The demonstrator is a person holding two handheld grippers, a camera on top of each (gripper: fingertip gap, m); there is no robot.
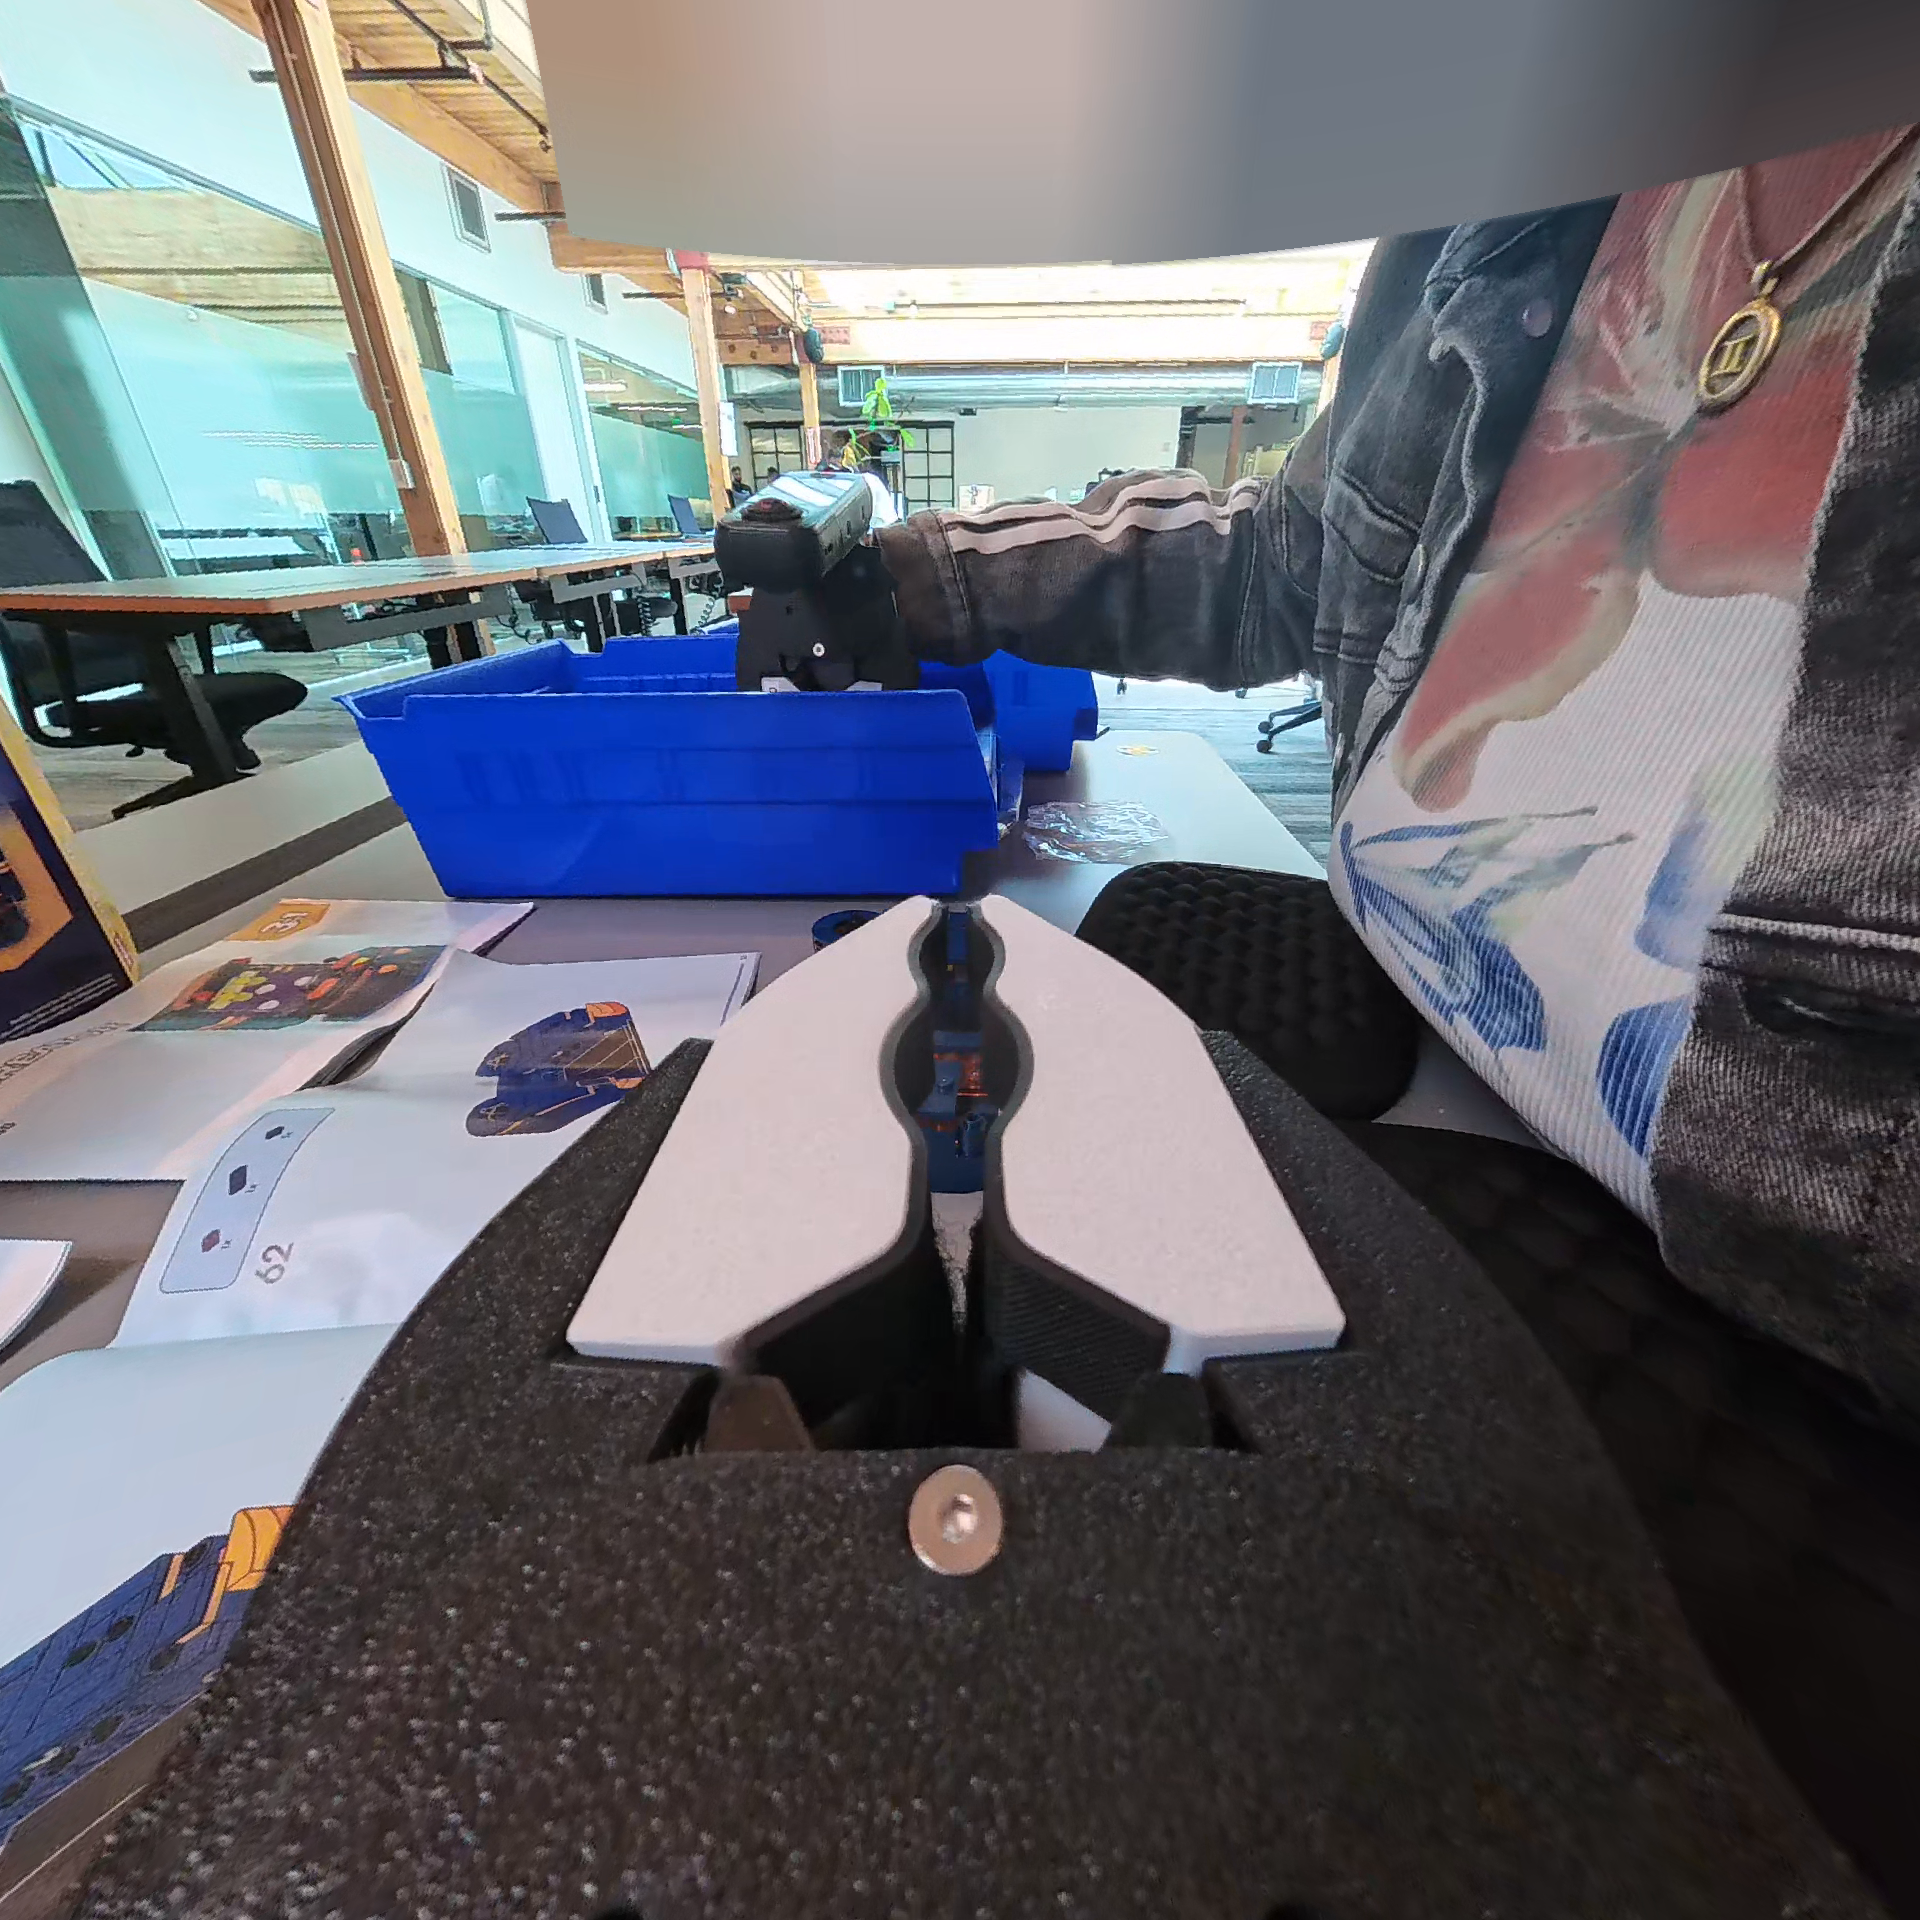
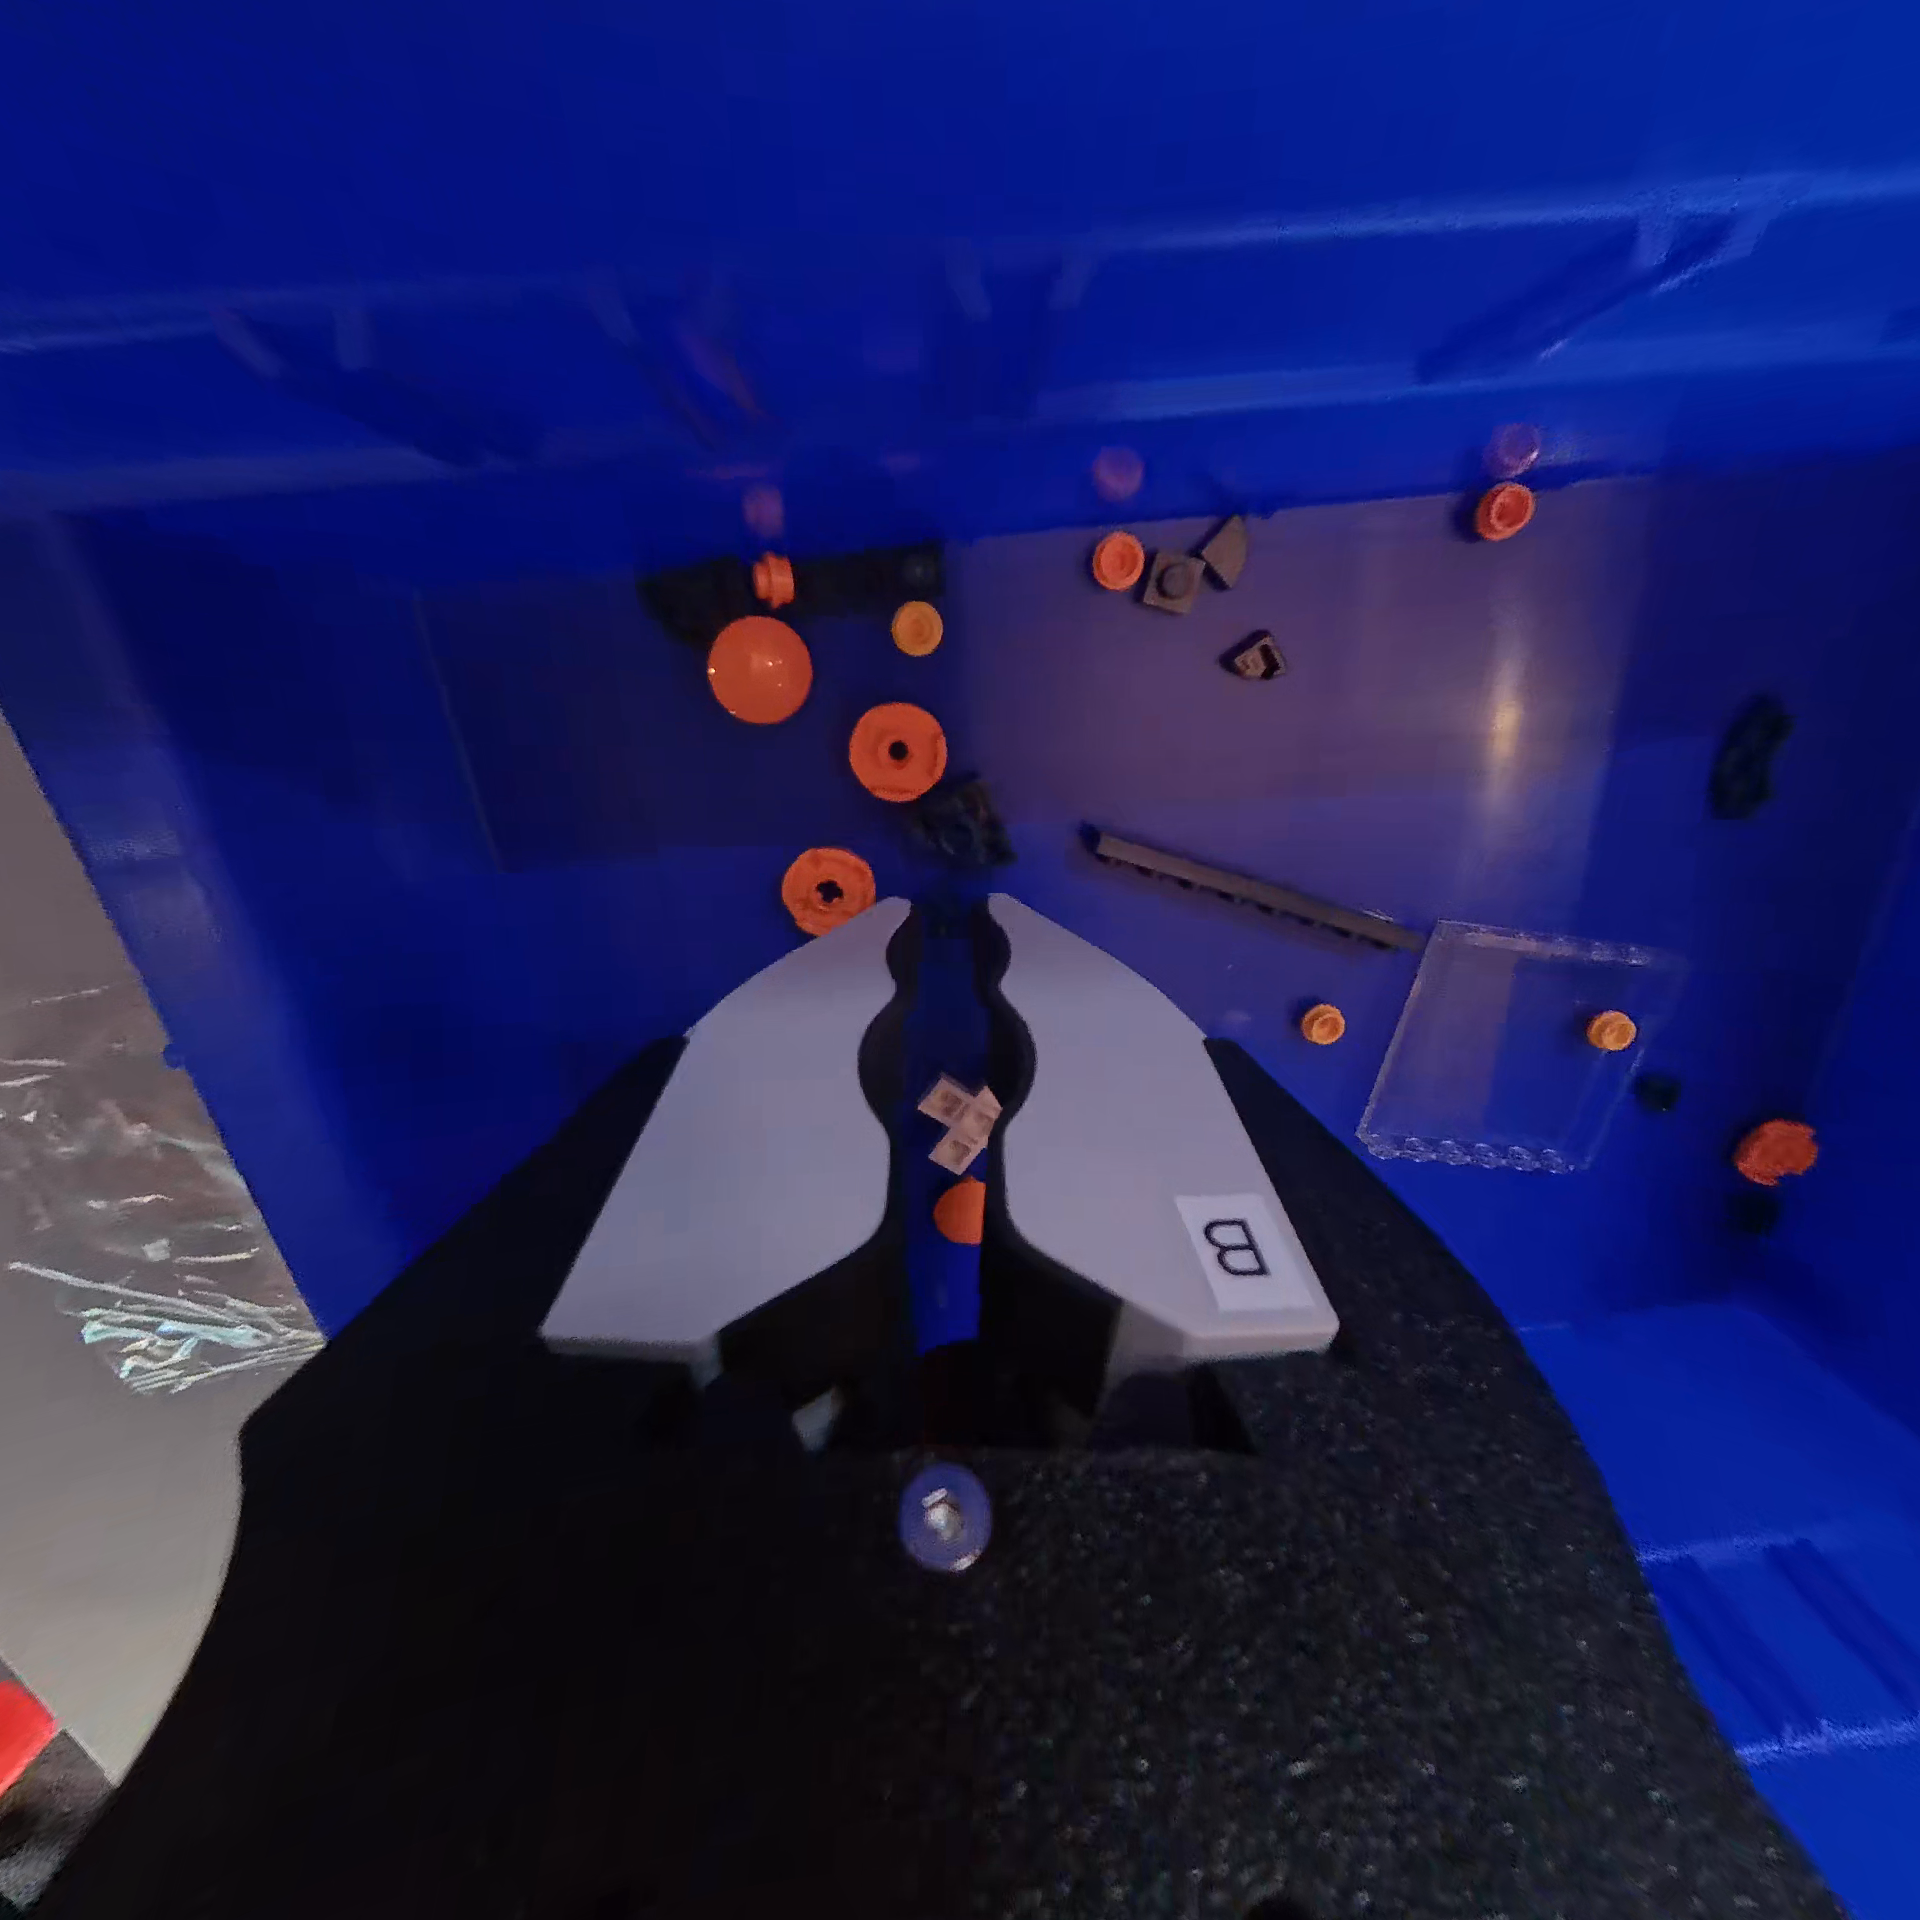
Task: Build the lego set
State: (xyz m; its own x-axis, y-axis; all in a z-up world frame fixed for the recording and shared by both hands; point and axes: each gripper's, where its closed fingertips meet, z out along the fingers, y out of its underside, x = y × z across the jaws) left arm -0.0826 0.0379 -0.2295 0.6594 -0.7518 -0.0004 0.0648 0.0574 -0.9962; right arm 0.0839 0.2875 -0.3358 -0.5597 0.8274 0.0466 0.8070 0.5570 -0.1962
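The left gripper [image 1: 958, 920] hovers over the worktop [image 1: 644, 935], its fingers [image 1: 790, 1132] pinching a small blue-and-orange lego assembly [image 1: 958, 1091] beside the open instruction booklet [image 1: 436, 1091]. The right gripper [image 2: 951, 914] reaches into the blue bin [image 2: 1351, 312], fingers [image 2: 769, 1122] nearly pressed together over scattered orange round pieces [image 2: 897, 750] and a clear panel [image 2: 1507, 1049]; whether they pinch anything, I cannot tell.
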